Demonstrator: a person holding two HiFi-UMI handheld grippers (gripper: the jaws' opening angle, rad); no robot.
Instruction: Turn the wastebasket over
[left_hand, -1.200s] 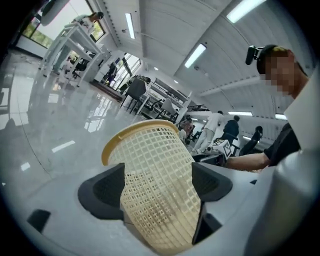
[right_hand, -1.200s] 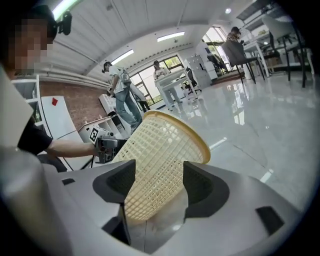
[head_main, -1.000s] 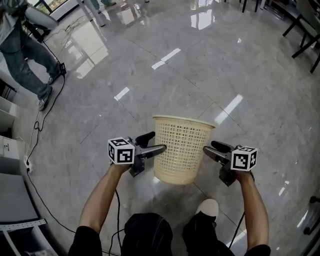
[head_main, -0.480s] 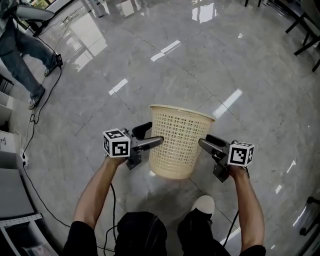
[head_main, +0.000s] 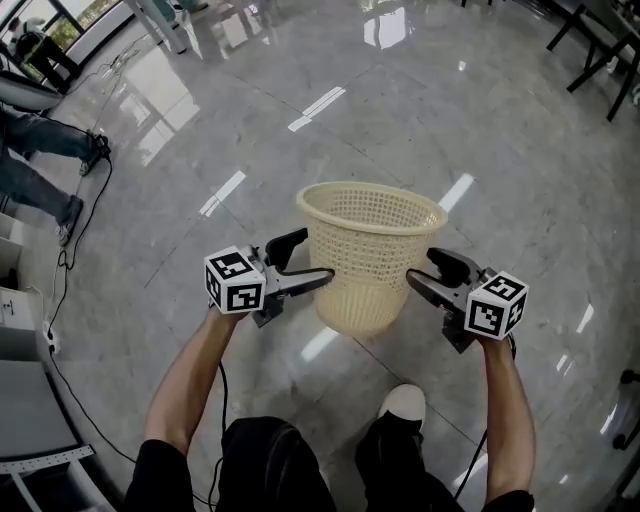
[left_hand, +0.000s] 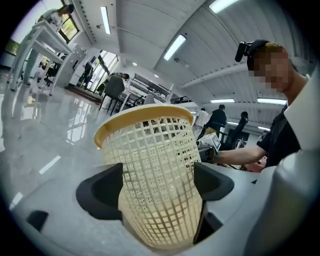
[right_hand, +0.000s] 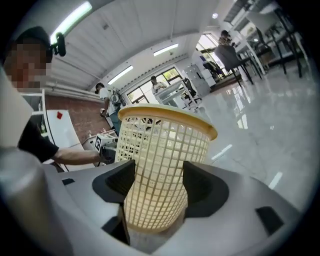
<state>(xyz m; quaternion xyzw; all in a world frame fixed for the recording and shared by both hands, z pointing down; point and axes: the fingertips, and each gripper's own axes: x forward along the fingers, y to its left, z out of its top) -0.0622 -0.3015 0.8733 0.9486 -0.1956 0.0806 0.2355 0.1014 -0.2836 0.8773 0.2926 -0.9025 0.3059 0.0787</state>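
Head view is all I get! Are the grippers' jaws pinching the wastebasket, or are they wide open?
Observer: The left gripper view shows the left gripper with its jaws wide apart. The wastebasket fills the gap with its mesh wall.
Operator: And the other one?
Observer: Same in the right gripper view. The right gripper is open, with its dark pads on either side of the wastebasket's narrow lower end.
Operator: Is anybody on the far side?
Observer: Yes, the left gripper view shows several people standing far beyond it.
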